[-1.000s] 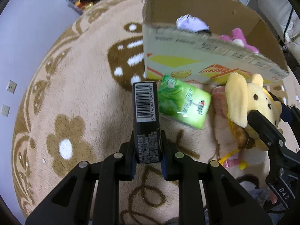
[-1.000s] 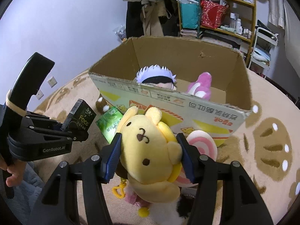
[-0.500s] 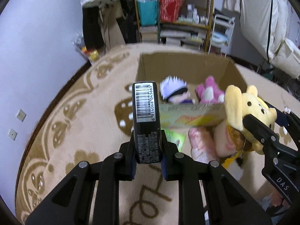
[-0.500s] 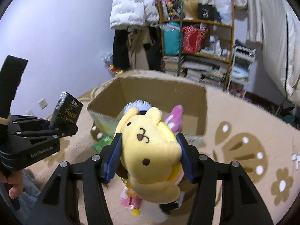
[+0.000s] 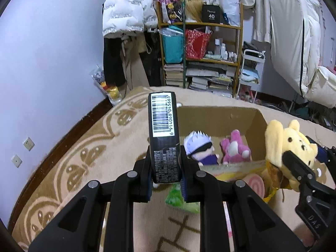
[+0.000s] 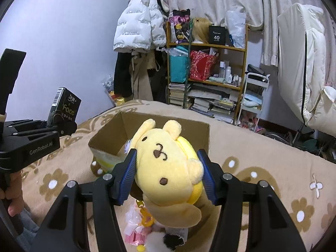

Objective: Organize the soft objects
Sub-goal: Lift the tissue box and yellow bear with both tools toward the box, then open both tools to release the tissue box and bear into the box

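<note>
My left gripper is shut on a black tissue pack with a white barcode, held upright in the air; it also shows in the right wrist view. My right gripper is shut on a yellow dog plush, also seen at the right of the left wrist view. An open cardboard box stands on the rug below and ahead. Inside it lie a white-haired doll and a pink plush.
A green tissue pack and a pink swirl cushion lie on the beige patterned rug in front of the box. A pink packet lies under my right gripper. A cluttered shelf and hanging jacket stand at the back wall.
Both grippers have risen well above the rug with their loads. The box now looks smaller and lower, and its inside shows. The grips have not changed.
</note>
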{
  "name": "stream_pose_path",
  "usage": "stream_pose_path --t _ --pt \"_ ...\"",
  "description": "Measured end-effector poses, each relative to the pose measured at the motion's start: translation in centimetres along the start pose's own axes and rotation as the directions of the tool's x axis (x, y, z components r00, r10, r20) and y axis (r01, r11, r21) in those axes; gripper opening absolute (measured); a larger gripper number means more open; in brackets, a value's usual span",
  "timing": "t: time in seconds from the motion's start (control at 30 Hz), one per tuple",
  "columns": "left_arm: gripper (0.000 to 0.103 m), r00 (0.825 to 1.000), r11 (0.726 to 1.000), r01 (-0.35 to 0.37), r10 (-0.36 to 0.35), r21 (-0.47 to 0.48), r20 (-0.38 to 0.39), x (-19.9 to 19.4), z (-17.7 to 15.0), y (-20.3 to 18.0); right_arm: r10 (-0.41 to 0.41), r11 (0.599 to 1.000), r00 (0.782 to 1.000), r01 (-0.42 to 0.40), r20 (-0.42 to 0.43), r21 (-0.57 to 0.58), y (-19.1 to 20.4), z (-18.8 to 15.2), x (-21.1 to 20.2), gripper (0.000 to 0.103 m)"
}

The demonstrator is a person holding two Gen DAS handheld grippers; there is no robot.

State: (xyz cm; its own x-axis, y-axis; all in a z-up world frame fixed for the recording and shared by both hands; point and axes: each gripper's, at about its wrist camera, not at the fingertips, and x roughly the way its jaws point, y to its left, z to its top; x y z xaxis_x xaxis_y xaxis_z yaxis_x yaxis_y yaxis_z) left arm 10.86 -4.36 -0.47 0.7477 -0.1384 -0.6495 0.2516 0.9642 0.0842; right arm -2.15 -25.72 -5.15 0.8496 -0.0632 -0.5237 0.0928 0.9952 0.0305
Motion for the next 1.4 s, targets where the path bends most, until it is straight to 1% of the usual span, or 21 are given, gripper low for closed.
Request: stream_pose_path --t 0.1,0.43,0.63,0.77,0.9,1.2,1.23,1.33,1.4 --pt "0.019 1.000 1.000 -0.012 0.012 0.000 0.029 0.2 0.5 -0.2 -0.015 1.000 1.000 0.015 0.018 0.010 -0.5 0.5 0.3 0.060" --pt "0.019 0.997 1.000 -0.016 0.015 0.009 0.072 1.8 1.3 -1.2 -0.055 0.998 0.996 0.053 0.064 0.032 -2.0 2.0 2.6 0.060" --pt "0.019 0.996 1.000 0.000 -0.001 0.007 0.085 2.8 1.6 -1.6 -0.036 0.998 0.994 0.031 0.105 0.045 -2.9 2.9 4.1 0.060" --pt "0.019 0.995 1.000 0.011 -0.012 0.018 0.097 3.4 2.1 -1.8 -0.033 0.998 0.995 0.027 0.099 0.058 -3.5 2.9 5.2 0.060" --pt "0.019 0.995 0.999 0.028 -0.031 0.026 0.091 4.3 2.2 -2.1 -0.021 0.996 0.997 0.015 0.075 0.084 -4.2 2.6 6.3 0.060" --pt "0.020 0.997 0.998 0.057 -0.059 0.032 0.056 6.2 2.5 -2.5 0.004 0.992 0.997 -0.015 0.080 0.128 -5.7 3.4 7.5 0.061" --pt "0.020 0.997 0.998 0.062 -0.063 0.028 0.048 6.4 2.5 -2.5 0.014 0.990 0.997 -0.024 0.073 0.137 -5.9 3.4 7.7 0.061" --pt "0.021 0.994 0.994 0.107 -0.107 -0.017 0.010 7.0 2.3 -2.0 0.029 0.988 0.998 -0.036 0.051 0.151 -5.9 3.0 8.2 0.061" --pt "0.021 0.994 0.994 0.107 -0.107 -0.023 0.000 7.3 2.2 -1.9 0.040 0.987 0.999 -0.044 0.029 0.154 -5.8 2.7 8.6 0.061"
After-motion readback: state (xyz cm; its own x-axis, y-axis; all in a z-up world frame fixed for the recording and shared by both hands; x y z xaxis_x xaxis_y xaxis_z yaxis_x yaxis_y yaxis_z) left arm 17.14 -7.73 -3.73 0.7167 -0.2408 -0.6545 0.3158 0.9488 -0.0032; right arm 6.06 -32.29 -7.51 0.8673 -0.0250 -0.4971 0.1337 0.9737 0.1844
